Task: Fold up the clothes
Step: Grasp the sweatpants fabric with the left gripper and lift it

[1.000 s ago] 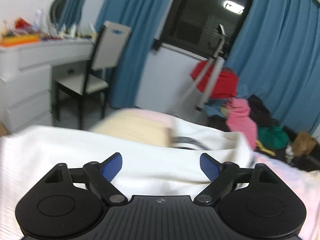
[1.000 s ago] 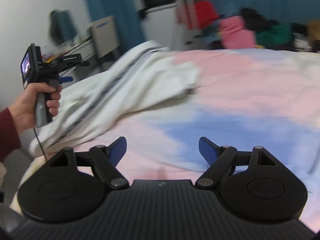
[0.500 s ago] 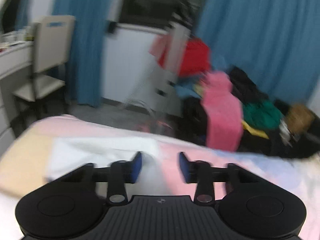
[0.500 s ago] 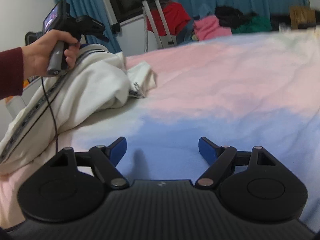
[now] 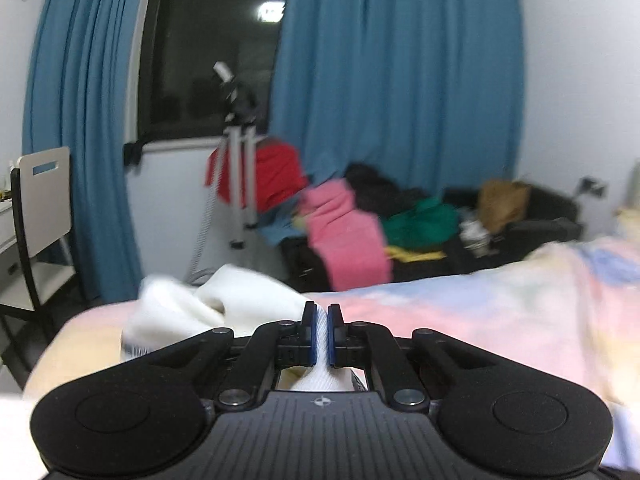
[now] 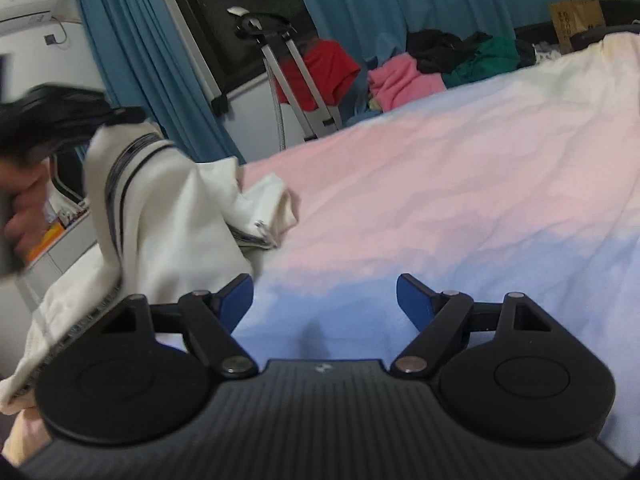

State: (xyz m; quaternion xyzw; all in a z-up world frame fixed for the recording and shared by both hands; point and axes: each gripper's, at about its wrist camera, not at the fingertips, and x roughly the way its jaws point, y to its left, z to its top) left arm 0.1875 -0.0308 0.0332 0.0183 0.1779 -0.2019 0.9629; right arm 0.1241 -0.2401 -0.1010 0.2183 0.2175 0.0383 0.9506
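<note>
A white garment with dark stripes (image 6: 168, 208) is bunched at the left edge of the bed. My left gripper (image 5: 322, 334) is shut on a fold of the white garment (image 5: 224, 304) and holds it lifted above the bed; in the right wrist view it appears blurred at the upper left (image 6: 60, 116), with the cloth hanging from it. My right gripper (image 6: 325, 296) is open and empty, low over the blue part of the bedspread, just right of the garment.
The bed is covered by a pink, blue and cream spread (image 6: 440, 184). Behind it stand a garment steamer (image 5: 236, 152), a pile of coloured clothes (image 5: 360, 220), blue curtains (image 5: 392, 80), and a chair (image 5: 36, 220) with a white dresser at the left.
My left gripper closed on the white garment and lifted it, swinging right. My right gripper stayed open and moved closer to the garment.
</note>
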